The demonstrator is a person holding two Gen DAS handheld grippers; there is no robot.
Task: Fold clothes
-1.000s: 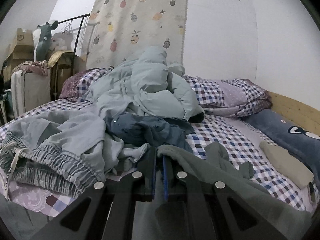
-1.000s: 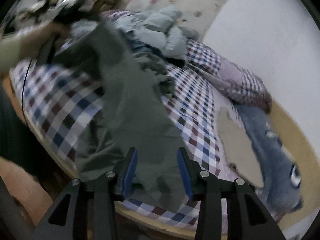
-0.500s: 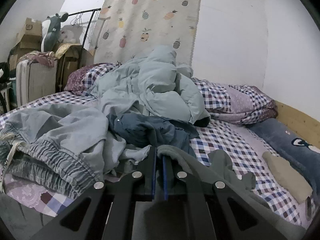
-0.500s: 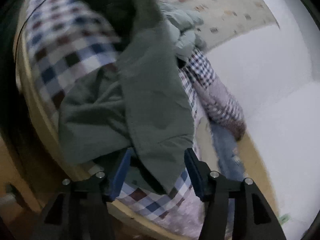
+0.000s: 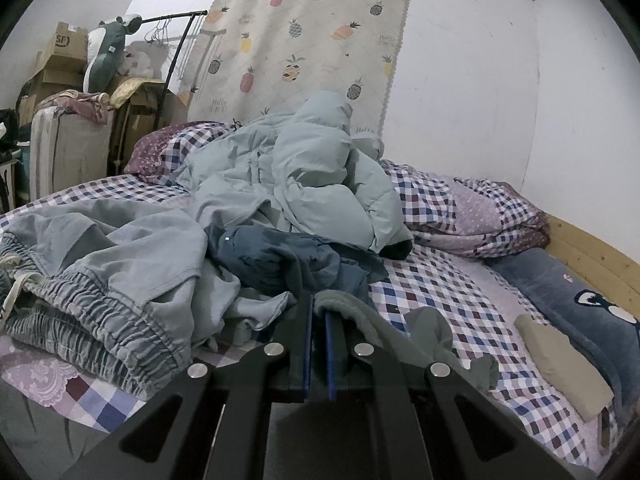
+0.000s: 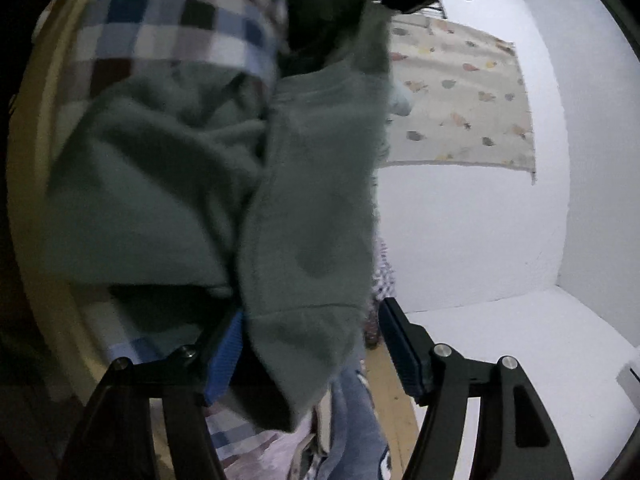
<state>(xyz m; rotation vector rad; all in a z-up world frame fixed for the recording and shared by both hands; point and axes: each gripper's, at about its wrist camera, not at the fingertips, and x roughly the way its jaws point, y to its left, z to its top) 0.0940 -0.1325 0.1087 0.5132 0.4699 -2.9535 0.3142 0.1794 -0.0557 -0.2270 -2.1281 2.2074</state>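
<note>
While the left gripper (image 5: pixel 318 312) sits low in the middle of its view with its blue pads drawn nearly together, a hem of the grey-green fleece garment (image 5: pixel 404 340) is pinched between them. From there the cloth trails off toward the lower right of the frame, crumpled over the checked bedsheet (image 5: pixel 448 296).

In the right wrist view the same garment (image 6: pixel 312 216) fills the centre, blurred and hanging across the frame. The right gripper (image 6: pixel 310 344) stands at the bottom with its pads wide apart; the lower edge of the fleece hangs in the gap between them, close against the pad at lower left and clear of the one at right. Nothing is clamped there.

Behind the left gripper, a heap of laundry covers the bed: pale blue trousers with an elastic waistband (image 5: pixel 92 292) at left, a dark blue garment (image 5: pixel 280 256) at centre, and a light teal puffer coat (image 5: pixel 312 184) piled above it. A folded tan cloth (image 5: pixel 560 364) lies at lower right, just beside a dark blue plush pillow (image 5: pixel 576 308) along the wooden bed edge. A pineapple-print hanging (image 5: pixel 304 44) covers the wall at upper centre, and cardboard boxes (image 5: pixel 60 60) are stacked at upper left.
</note>
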